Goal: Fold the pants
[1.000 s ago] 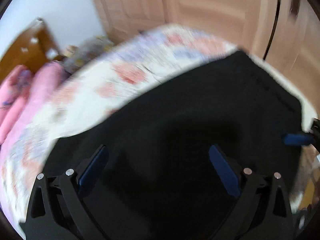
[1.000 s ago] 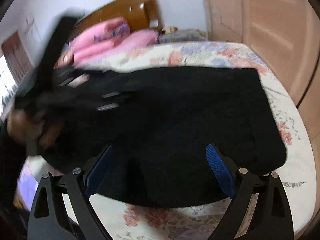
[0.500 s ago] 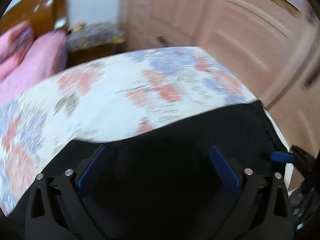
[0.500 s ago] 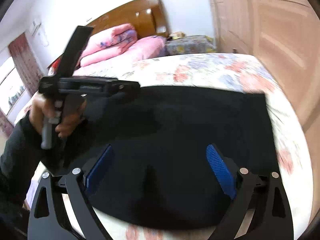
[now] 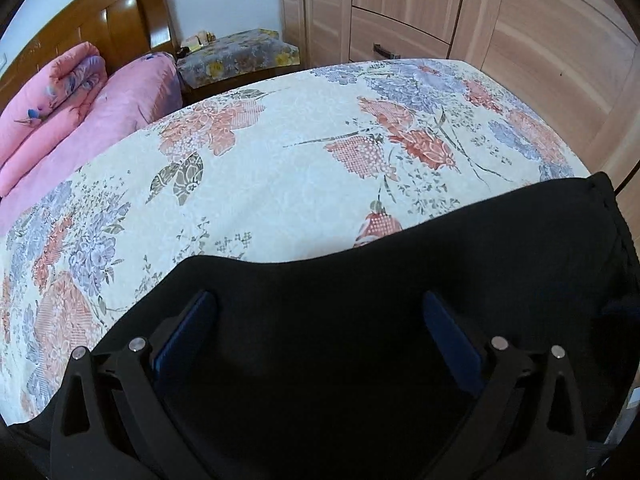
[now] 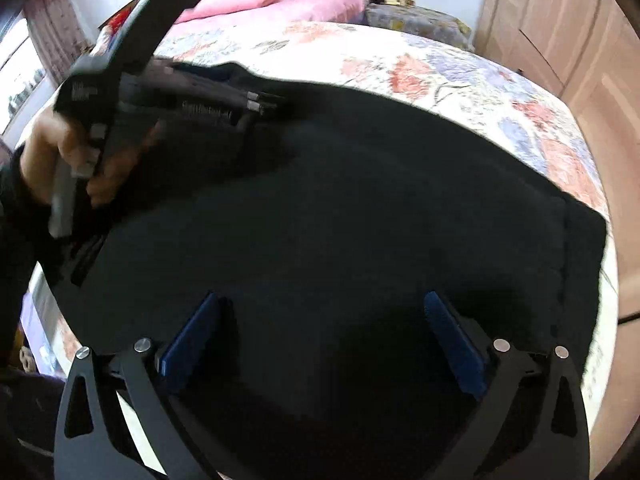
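— Those pants [image 6: 360, 208], what are they like?

— Plain black, thick cloth, spread flat in one broad slab near the foot of the floral bedspread [image 5: 280, 168].

— Folded?

— Too dark to tell. One stitched seam runs down by the right edge. The far edge [image 5: 400, 240] lies wavy across the flowers, and one corner sits at the bed's edge.

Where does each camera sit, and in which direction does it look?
Left wrist: sits on the left tool, looking down and forward over the black pants on the flowered bedspread, toward the wardrobe; only its own open fingers show.
Right wrist: sits on the right tool, looking down over the pants toward the pink pillows; its open fingers and the left hand show.
Shared: pants, bedspread, pillows, wardrobe.
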A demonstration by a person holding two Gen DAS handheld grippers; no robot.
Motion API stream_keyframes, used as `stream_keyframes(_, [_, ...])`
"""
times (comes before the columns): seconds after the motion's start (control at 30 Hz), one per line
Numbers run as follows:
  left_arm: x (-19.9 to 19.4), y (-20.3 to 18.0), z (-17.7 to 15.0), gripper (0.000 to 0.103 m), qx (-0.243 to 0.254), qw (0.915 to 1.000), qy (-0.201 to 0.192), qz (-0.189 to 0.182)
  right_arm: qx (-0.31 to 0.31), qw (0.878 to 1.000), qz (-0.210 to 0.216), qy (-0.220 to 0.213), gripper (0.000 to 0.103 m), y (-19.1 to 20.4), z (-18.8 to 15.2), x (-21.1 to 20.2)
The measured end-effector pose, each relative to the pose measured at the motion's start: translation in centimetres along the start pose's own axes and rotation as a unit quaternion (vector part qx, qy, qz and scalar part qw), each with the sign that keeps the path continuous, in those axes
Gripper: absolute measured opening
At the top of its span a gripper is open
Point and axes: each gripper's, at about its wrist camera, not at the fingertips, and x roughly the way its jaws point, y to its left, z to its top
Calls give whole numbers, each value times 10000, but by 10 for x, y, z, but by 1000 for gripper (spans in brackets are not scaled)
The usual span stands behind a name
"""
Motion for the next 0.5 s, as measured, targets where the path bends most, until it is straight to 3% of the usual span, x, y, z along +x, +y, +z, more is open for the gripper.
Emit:
stream_keyframes(0.1, [3,1,0,102,-7,10000,-6,-16,169,9986,-21,-495,99,2,26,2])
stream_keyframes(0.23, [2,1,0,102,-11,10000,-4,-16,132,9991,-395,34,99,4,42,44])
stream_keyframes(0.37, [2,1,0,102,-10,10000,-4,-15,-58,9994,-346,59,99,2,11,31])
stream_keyframes(0.5, [3,1,0,102,-9,10000,-1,-11,-68,9983,-571,135,99,0,-25,-5])
